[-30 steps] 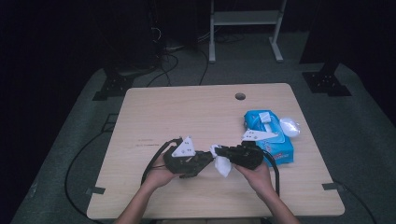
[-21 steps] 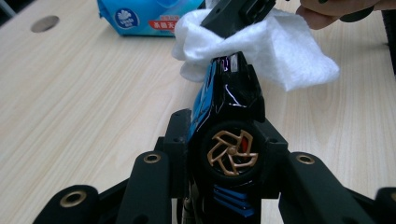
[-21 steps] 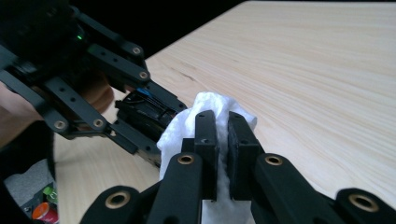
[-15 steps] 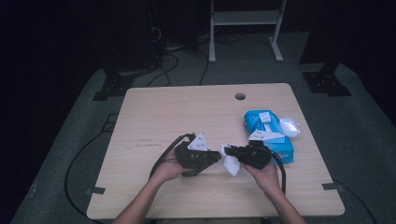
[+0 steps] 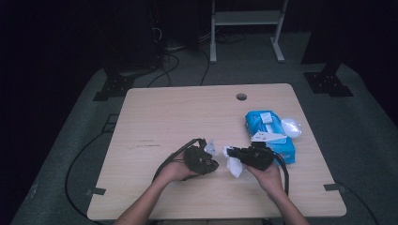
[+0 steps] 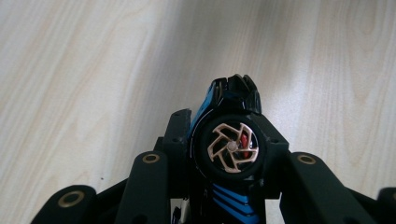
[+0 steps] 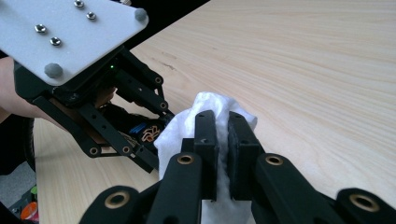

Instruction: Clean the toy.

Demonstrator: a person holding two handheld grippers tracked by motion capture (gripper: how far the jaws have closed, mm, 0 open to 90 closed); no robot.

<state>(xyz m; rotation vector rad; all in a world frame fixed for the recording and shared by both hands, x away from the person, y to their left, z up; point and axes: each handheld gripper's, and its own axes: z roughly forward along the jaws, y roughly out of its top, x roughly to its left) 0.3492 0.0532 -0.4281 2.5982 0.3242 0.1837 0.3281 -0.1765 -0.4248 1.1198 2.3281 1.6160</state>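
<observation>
My left gripper [image 5: 210, 158] is near the table's front middle, shut on a small black and blue toy car [image 6: 231, 149]. The car's bronze spoked wheel faces the left gripper view, and the jaws have just eased open slightly with the car still between them. Just to its right, my right gripper [image 5: 231, 153] is shut on a crumpled white wipe [image 5: 233, 166]. In the right gripper view the wipe [image 7: 210, 105] bulges around the closed jaws. It sits right against the car [image 7: 145, 132] in the left gripper [image 7: 140, 140].
A blue wipes packet [image 5: 270, 133] lies on the wooden table [image 5: 178, 112] behind the right hand, with a white lump [image 5: 291, 126] beside it. There is a round cable hole [image 5: 241, 97] near the far edge. Cables trail off the table from both grippers.
The left hand has moved right and slightly down toward the right gripper and rolled, so its grey plate mostly faces away. The right gripper and wipe have hardly moved.
</observation>
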